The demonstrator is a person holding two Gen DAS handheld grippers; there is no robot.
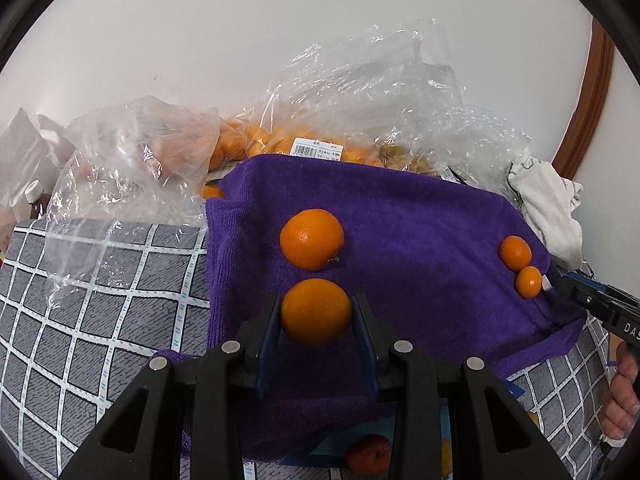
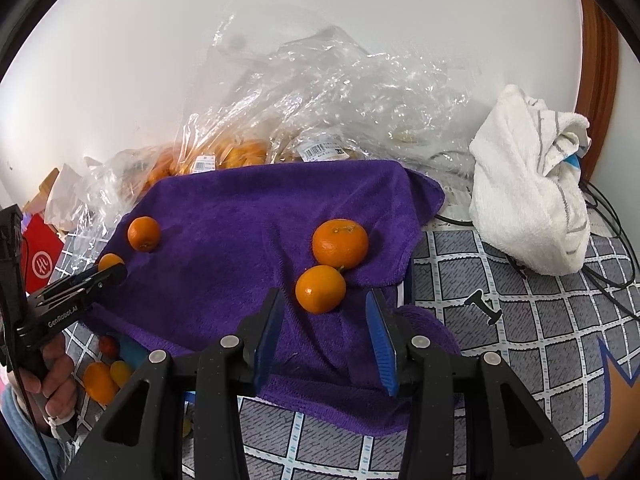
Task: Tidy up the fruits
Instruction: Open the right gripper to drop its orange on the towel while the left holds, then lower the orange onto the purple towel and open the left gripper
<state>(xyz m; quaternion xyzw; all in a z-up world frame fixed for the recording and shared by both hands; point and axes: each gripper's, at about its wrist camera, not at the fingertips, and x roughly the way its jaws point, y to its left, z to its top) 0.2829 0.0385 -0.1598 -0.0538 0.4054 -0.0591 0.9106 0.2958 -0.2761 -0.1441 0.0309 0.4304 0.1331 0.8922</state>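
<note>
Left gripper pinches an orange, both pads pressing its sides, fruit low over the purple towel just in front of a second orange. Right gripper is spread, nothing between its pads; the nearest small orange sits just ahead of the tips, touching another small orange behind it. Judgement: left is placing its fruit into a row of two, so lower it until it rests on the towel, leave a small gap, and open slowly so it doesn't roll or nudge its neighbour. Right should stay clear of its finished pair. Towel lies on a grey checked cloth. Behind: crumpled clear plastic bags with more oranges, a white towel, white wall, brown door frame at right.
</note>
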